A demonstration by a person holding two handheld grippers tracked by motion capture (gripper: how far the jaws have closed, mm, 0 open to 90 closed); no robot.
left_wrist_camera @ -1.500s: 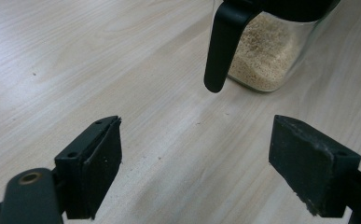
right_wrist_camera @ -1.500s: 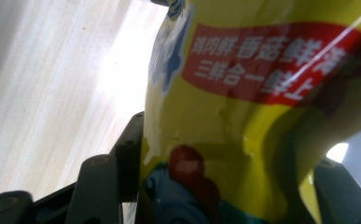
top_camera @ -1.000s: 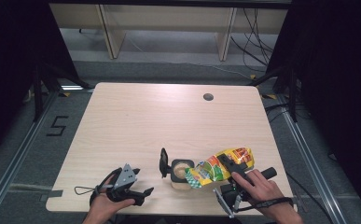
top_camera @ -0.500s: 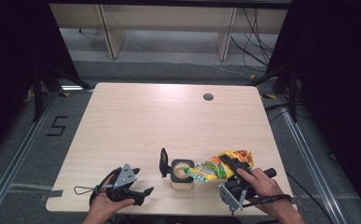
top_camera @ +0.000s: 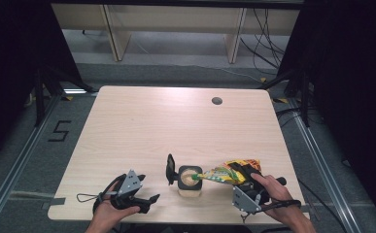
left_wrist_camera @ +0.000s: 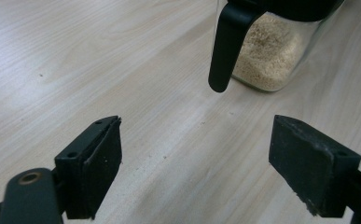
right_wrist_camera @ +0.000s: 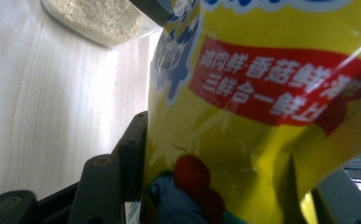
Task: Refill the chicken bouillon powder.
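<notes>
high view: we pour from the yellow bag (top_camera: 231, 171), clamped in our right gripper (top_camera: 239, 175), into the jar (top_camera: 189, 178) near the table's (top_camera: 176, 121) front edge; tipping further risks spilling granules, since our left gripper (top_camera: 149, 201) waits open, steadying nothing.

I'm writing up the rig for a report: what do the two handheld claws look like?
Both are black, each with a grey three-cornered plate on top. The left claw trails a thin black cable looped on the table. Its flat, blocky black pads have small screw holes. The right claw has the same build.
</notes>
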